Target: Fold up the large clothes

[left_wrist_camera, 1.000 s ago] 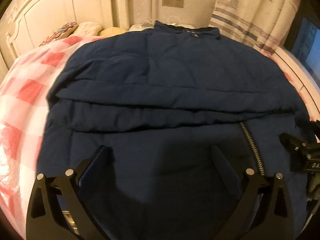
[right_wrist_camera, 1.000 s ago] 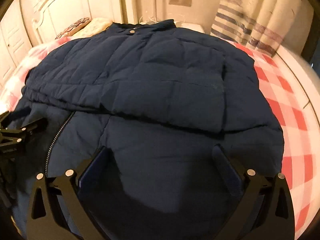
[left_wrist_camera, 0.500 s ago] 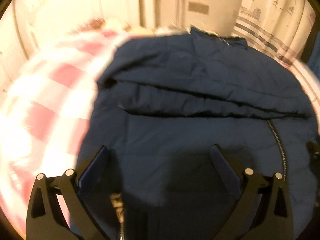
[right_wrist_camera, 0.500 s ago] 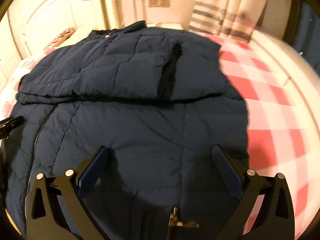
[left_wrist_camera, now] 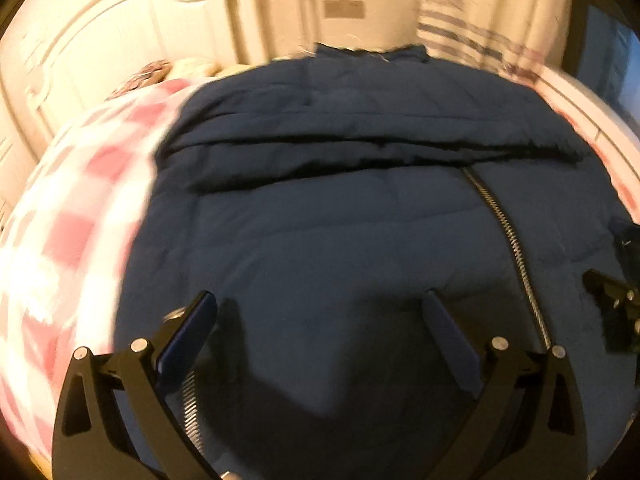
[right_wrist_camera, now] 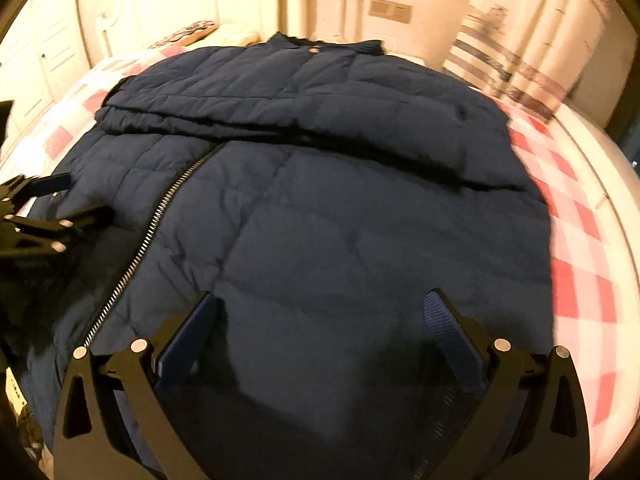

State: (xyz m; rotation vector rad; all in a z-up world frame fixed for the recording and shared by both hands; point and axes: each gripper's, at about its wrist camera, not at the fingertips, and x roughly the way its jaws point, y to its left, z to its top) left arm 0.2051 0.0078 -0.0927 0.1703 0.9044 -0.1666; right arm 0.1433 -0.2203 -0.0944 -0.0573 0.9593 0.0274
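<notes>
A large navy quilted jacket [left_wrist_camera: 360, 216] lies flat on the bed, sleeves folded across its upper body, collar at the far end. Its metal zipper [left_wrist_camera: 508, 232] runs down the front; it also shows in the right wrist view [right_wrist_camera: 160, 216]. The jacket fills the right wrist view too [right_wrist_camera: 340, 200]. My left gripper [left_wrist_camera: 320, 304] is open and empty, just above the jacket's lower left part. My right gripper [right_wrist_camera: 320, 300] is open and empty over the lower right part. The right gripper shows at the left wrist view's right edge [left_wrist_camera: 612, 300]; the left gripper shows at the right wrist view's left edge [right_wrist_camera: 44, 216].
The bed has a red and white checked cover [left_wrist_camera: 72, 216], also seen to the jacket's right [right_wrist_camera: 580, 248]. A white headboard [left_wrist_camera: 120, 40] and pillows [left_wrist_camera: 192, 68] stand at the far end. Striped curtains [right_wrist_camera: 520, 40] hang at the back right.
Both grippers swung outward half a second ago and have come back toward the jacket's middle near the hem. The jacket has not moved. Both stay open.
</notes>
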